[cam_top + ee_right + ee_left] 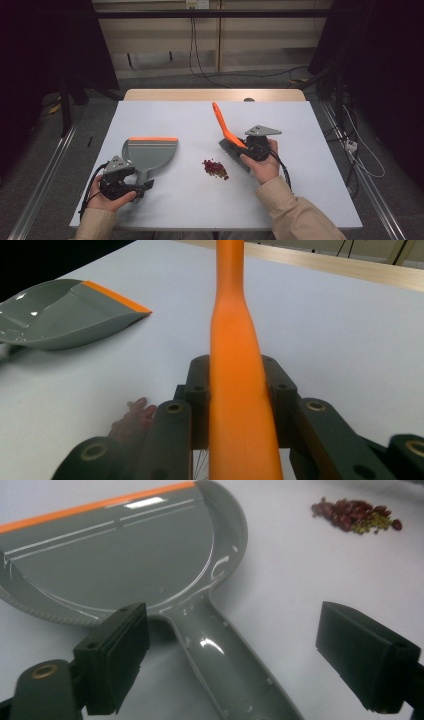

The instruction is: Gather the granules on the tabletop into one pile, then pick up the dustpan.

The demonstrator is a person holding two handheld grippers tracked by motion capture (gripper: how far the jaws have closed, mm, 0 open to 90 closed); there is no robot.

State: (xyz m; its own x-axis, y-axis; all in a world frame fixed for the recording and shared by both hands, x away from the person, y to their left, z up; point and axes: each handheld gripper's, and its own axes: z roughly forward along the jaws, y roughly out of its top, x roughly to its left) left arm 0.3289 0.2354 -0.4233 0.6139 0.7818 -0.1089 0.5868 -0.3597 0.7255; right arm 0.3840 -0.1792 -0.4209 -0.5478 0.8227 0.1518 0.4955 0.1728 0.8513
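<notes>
Two hand-held grippers are at work on your counter (210, 200), one in each hand. Your left hand-held gripper (131, 186) sits near the front left edge in the high view, and its jaws stand wide on either side of the handle of the grey dustpan (149, 153) without pressing on it; in the left gripper view the handle (225, 665) runs up between the two black pads (117, 655) with clear gaps on both sides. That dustpan lies flat on the counter, its orange lip (153, 139) on the far edge, pointing away from you. Your right hand-held gripper (246, 146) is clamped on the orange handle of the brush (223, 126); in the right gripper view the handle (239, 390) rises straight up between the closed jaws, held tight on both sides. In the high view the brush leans with its handle tilted up and away to the left, and its dark bristle head (231, 149) is down at the counter, just beside your right hand. A small pile of red and greenish beans (215, 168) lies on the counter between the dustpan and the brush, close to the bristles and apart from the dustpan; you can see that pile at the top right in the left gripper view (356, 517).
</notes>
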